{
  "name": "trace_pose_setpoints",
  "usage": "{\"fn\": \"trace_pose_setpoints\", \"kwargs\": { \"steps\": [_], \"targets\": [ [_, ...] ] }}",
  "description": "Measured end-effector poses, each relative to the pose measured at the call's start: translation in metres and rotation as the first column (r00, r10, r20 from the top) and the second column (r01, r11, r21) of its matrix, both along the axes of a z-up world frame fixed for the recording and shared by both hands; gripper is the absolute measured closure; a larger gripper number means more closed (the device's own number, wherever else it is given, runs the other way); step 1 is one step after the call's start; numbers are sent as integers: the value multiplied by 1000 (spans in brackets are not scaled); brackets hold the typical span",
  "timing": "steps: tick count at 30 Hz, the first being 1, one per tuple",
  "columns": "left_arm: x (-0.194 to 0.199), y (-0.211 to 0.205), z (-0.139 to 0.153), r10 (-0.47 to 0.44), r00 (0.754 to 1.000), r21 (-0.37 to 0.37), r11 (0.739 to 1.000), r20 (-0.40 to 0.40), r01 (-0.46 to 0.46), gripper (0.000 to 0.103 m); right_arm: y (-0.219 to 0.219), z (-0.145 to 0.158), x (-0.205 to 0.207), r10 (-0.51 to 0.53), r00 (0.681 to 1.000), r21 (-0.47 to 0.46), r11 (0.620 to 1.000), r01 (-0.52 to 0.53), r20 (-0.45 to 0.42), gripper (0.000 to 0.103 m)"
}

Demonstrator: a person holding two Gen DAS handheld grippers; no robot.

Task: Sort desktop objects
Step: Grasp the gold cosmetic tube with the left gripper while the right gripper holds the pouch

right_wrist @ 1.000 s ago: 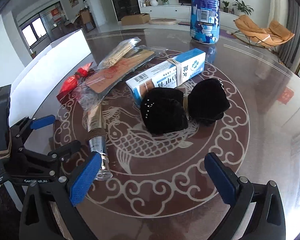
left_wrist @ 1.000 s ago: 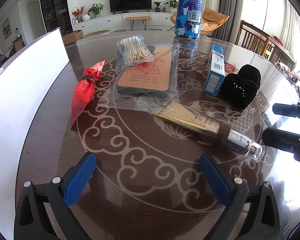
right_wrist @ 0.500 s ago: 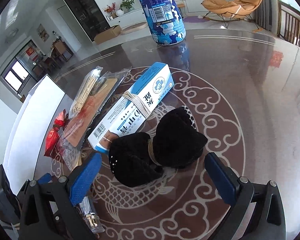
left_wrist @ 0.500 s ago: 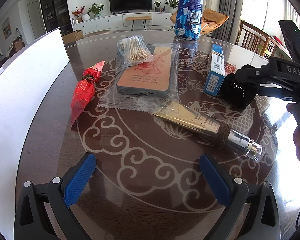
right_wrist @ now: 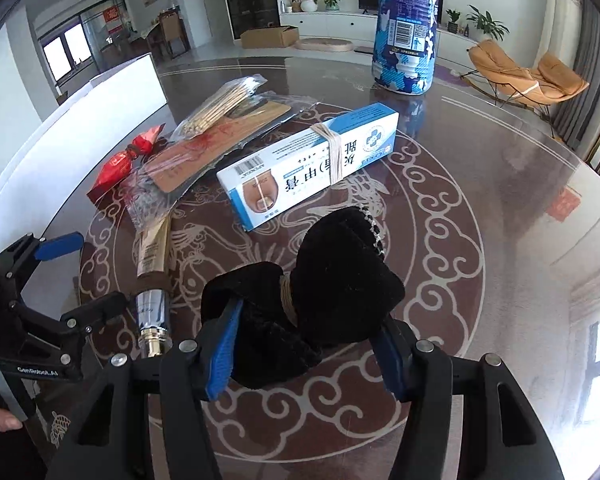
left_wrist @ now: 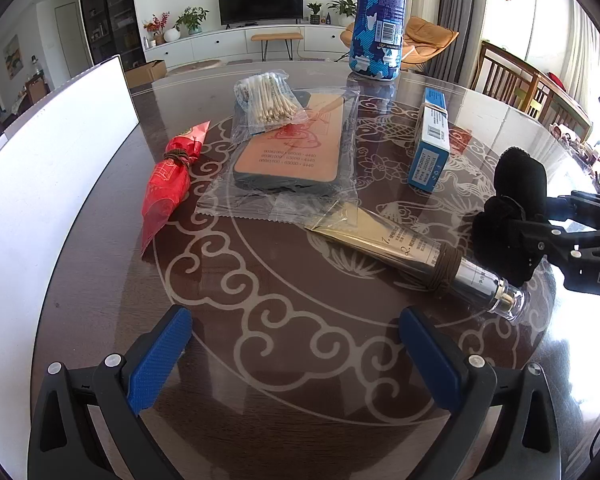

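Note:
My right gripper (right_wrist: 306,348) is closed around a black velvet bow (right_wrist: 332,280), which also shows at the right in the left wrist view (left_wrist: 516,204). My left gripper (left_wrist: 296,354) is open and empty above the table's near side. On the round table lie a gold tube with a clear cap (left_wrist: 412,248), a blue-and-white box bound with a rubber band (right_wrist: 308,164), a red wrapped packet (left_wrist: 170,178), a bagged orange-faced block (left_wrist: 296,148) and a bag of cotton swabs (left_wrist: 266,98) on top of it.
A tall blue-and-white bottle (left_wrist: 376,20) stands at the table's far edge. A white board (left_wrist: 40,168) runs along the left side. The dark glass tabletop (left_wrist: 300,292) has a white swirl pattern. Chairs stand beyond the right edge.
My right gripper has come forward over the black bow and its jaws have closed on it. My left gripper has not moved.

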State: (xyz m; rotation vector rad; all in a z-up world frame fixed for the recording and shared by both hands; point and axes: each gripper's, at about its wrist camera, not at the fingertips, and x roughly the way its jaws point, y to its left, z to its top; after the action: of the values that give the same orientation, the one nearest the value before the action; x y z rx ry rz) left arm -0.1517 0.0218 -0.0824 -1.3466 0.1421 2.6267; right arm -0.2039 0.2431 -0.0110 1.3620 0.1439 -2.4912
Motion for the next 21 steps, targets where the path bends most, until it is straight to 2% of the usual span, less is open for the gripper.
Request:
{"fn": "trace_pose_setpoints", "kwargs": {
  "steps": [4, 7, 11, 14, 16, 17, 18, 21],
  "targets": [
    [1, -1, 0, -14, 1000, 2, 1000, 7, 14, 0, -9, -5, 8, 23, 1000, -9, 1000, -23, 2, 40],
    [13, -10, 2, -35, 995, -23, 999, 89, 38, 0, -8, -9, 4, 7, 1000, -37, 999, -7, -1, 37],
    [54, -46, 20, 5, 999, -10, 1000, 42, -5, 0, -31, -10, -2, 39, 999, -37, 999, -39, -13, 35],
    [70, -68, 31, 31, 999, 19, 999, 39, -32, 0, -69, -11, 4, 157, 987, -44, 986, -158, -19, 36],
    [73, -76, 36, 30, 997, 44, 998, 64, -33, 0, -98, -10, 20, 280, 960, -46, 959, -280, -5, 37],
    [72, -77, 36, 21, 996, 58, 998, 84, -26, 0, -107, -8, 28, 300, 954, -23, 953, -301, -9, 38],
    [70, -76, 34, 5, 994, 71, 997, 106, -13, 0, -110, -5, 35, 293, 956, -10, 956, -294, -20, 38],
    [60, -64, 32, -62, 988, 108, 993, 143, 46, 0, -84, 1, 48, 195, 981, -64, 979, -195, -6, 38]
  ]
}}
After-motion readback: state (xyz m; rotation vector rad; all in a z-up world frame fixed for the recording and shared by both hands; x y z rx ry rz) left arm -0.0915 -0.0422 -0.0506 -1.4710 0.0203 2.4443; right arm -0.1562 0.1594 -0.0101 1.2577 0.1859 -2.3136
